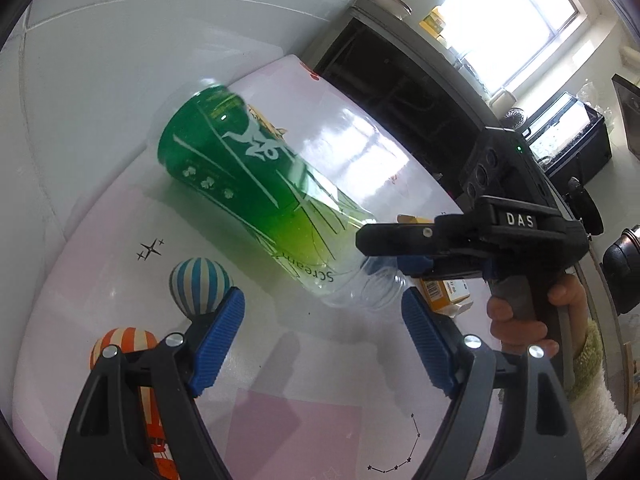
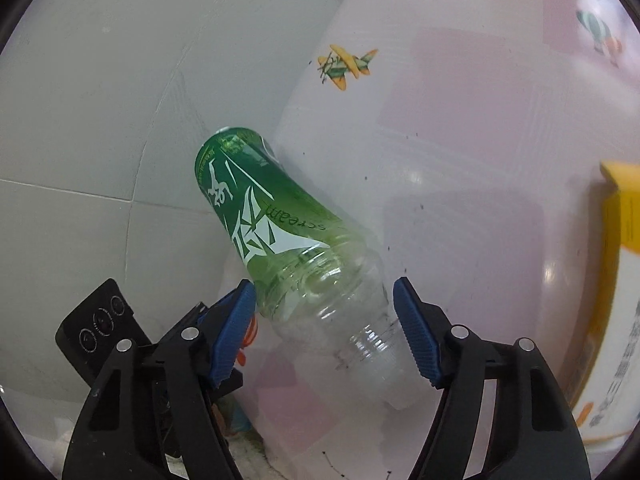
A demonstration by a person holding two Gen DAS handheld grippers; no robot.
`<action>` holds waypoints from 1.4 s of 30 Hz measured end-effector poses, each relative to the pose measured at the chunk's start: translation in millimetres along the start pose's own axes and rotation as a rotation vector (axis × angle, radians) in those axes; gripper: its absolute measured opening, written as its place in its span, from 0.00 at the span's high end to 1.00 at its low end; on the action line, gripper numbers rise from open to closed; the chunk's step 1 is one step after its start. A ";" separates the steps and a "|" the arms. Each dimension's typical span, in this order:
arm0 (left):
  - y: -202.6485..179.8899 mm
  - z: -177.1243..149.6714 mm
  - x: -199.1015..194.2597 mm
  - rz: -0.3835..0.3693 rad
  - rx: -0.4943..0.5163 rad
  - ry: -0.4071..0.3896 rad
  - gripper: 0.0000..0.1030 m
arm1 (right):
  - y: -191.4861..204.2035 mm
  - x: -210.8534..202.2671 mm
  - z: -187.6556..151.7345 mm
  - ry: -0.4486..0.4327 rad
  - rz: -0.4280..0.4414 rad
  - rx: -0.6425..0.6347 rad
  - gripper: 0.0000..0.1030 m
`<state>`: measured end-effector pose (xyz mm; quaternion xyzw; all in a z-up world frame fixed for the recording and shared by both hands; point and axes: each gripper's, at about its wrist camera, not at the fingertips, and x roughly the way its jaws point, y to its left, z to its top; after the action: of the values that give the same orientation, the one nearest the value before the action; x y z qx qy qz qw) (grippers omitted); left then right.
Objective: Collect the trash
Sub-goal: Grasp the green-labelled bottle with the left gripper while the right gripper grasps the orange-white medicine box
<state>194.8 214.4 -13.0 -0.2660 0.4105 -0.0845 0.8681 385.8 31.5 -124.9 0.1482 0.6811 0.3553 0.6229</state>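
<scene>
We judge task early: green bottle [image 2: 288, 248] lies on table [image 1: 328, 360], uncollected. Right gripper [image 2: 324, 320] jaws open, straddling bottle neck. Left gripper [image 1: 324, 328] jaws open, empty, near bottle. Yellow box [image 2: 624, 216] beside bottle, untouched.

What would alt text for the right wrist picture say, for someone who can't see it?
A clear plastic bottle with a green label lies tilted on a pale table, its neck between the open blue fingers of the right hand-held gripper. A yellow box sits at the right edge, and a toy-plane print decorates the table.
</scene>
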 end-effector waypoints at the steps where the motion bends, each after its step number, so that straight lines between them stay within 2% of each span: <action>1: 0.8 -2.1 -0.4 -0.003 -0.002 0.003 0.24 | -3.1 2.0 -7.1 0.000 0.025 0.038 0.36; 10: -2.5 -29.8 -4.2 -0.087 0.003 0.081 0.25 | -18.2 13.5 -78.3 -0.084 0.183 0.254 0.37; 16: -26.4 -56.6 -15.5 -0.156 0.087 0.147 0.25 | -26.0 6.9 -144.4 -0.189 0.233 0.395 0.37; 20: -44.4 -74.6 -23.0 -0.195 0.160 0.201 0.25 | -36.1 19.7 -183.5 -0.236 0.320 0.501 0.36; 23: -57.2 -85.2 -27.1 -0.205 0.212 0.228 0.25 | -34.7 3.5 -202.0 -0.283 0.329 0.486 0.35; 27: -68.4 -89.4 -29.1 -0.197 0.244 0.239 0.24 | -30.8 -57.5 -206.1 -0.381 0.206 0.368 0.31; 29: -71.0 -88.5 -27.9 -0.186 0.241 0.232 0.24 | -21.8 -85.5 -196.8 -0.447 0.081 0.286 0.24; 31: -69.1 -88.7 -30.1 -0.174 0.232 0.227 0.24 | -13.0 -108.3 -179.3 -0.505 -0.096 0.205 0.22; 32: -68.4 -88.2 -29.3 -0.168 0.222 0.225 0.24 | -7.8 -115.8 -167.4 -0.525 -0.180 0.145 0.16; 34: -62.1 -90.3 -30.8 -0.158 0.197 0.229 0.24 | -3.0 -119.6 -141.9 -0.522 -0.314 0.065 0.14; 36: -60.7 -89.4 -28.1 -0.145 0.178 0.230 0.24 | -5.7 -112.6 -110.0 -0.492 -0.407 0.014 0.13; 39: -57.7 -87.5 -21.7 -0.117 0.156 0.230 0.24 | -16.5 -99.0 -68.3 -0.431 -0.497 -0.012 0.13; 40: -57.7 -86.7 -20.1 -0.113 0.149 0.229 0.24 | -31.2 -101.9 -74.7 -0.413 -0.517 -0.038 0.13; 42: -56.9 -84.2 -18.0 -0.106 0.140 0.225 0.24 | -36.3 -87.6 -54.1 -0.368 -0.574 -0.067 0.13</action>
<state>123.4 139.8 -14.7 -0.2150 0.4838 -0.1877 0.8274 358.7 -66.8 -85.6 -0.0084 0.5589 0.1552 0.8145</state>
